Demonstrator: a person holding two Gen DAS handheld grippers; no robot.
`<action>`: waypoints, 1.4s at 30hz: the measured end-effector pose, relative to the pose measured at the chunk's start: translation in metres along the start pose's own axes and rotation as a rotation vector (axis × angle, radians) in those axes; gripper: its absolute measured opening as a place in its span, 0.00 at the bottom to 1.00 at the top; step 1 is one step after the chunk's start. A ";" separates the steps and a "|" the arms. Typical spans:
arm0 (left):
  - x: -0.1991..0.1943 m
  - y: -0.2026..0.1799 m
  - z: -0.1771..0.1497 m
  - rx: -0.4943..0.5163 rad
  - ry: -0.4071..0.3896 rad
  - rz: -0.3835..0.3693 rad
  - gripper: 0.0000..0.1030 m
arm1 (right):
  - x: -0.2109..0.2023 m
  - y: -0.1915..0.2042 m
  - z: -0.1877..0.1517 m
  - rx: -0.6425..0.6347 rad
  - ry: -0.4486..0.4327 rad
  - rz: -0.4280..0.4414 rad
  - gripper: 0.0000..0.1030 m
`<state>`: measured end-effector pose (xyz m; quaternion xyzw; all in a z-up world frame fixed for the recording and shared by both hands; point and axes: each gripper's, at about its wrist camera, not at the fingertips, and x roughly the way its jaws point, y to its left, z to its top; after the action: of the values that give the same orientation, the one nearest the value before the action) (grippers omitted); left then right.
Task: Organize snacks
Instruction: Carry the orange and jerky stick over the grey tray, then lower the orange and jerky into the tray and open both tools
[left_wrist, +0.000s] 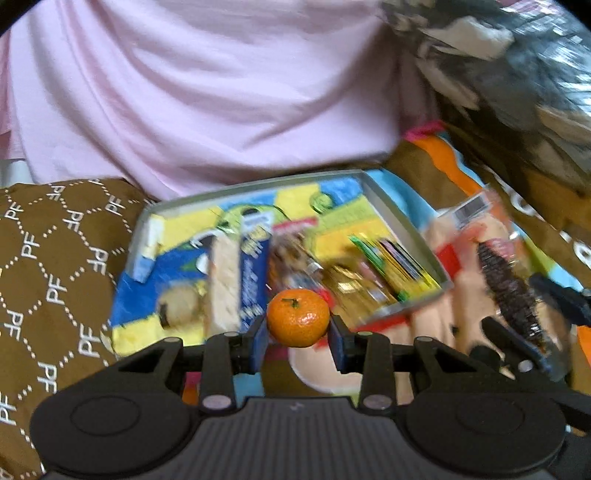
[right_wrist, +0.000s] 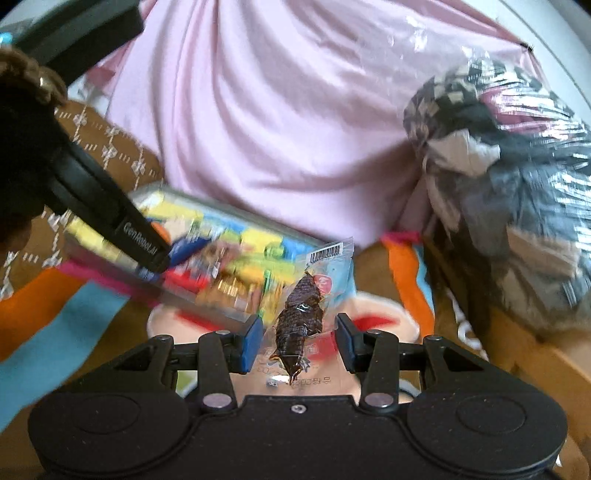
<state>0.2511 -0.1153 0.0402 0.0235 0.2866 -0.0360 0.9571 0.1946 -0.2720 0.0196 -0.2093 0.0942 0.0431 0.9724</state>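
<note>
My left gripper (left_wrist: 298, 334) is shut on a small orange tangerine (left_wrist: 297, 317) and holds it above the near edge of a shallow grey tray (left_wrist: 406, 221) filled with colourful snack packets. My right gripper (right_wrist: 299, 341) is shut on a clear packet with a dark dried snack inside (right_wrist: 301, 317); the same packet (left_wrist: 508, 291) shows at the right of the left wrist view. The tray (right_wrist: 207, 206) lies ahead-left of the right gripper, partly hidden by the left gripper's black body (right_wrist: 110, 214).
A pink cloth (left_wrist: 203, 92) is bunched behind the tray. A brown patterned cushion (left_wrist: 48, 277) lies left. A crinkled plastic bag with dark contents (right_wrist: 498, 166) sits right. A colourful cartoon blanket (left_wrist: 436, 166) lies underneath.
</note>
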 end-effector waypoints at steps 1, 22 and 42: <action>0.005 0.005 0.005 -0.008 -0.003 0.011 0.37 | 0.006 -0.002 0.004 0.002 -0.011 0.001 0.44; 0.120 0.023 0.082 -0.070 -0.048 0.021 0.37 | 0.160 -0.025 0.045 0.091 -0.010 0.106 0.44; 0.138 0.013 0.067 -0.047 0.004 -0.009 0.39 | 0.183 -0.022 0.020 0.220 0.135 0.171 0.44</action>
<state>0.4036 -0.1142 0.0207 -0.0001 0.2893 -0.0336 0.9566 0.3799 -0.2755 0.0090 -0.0950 0.1809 0.1012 0.9737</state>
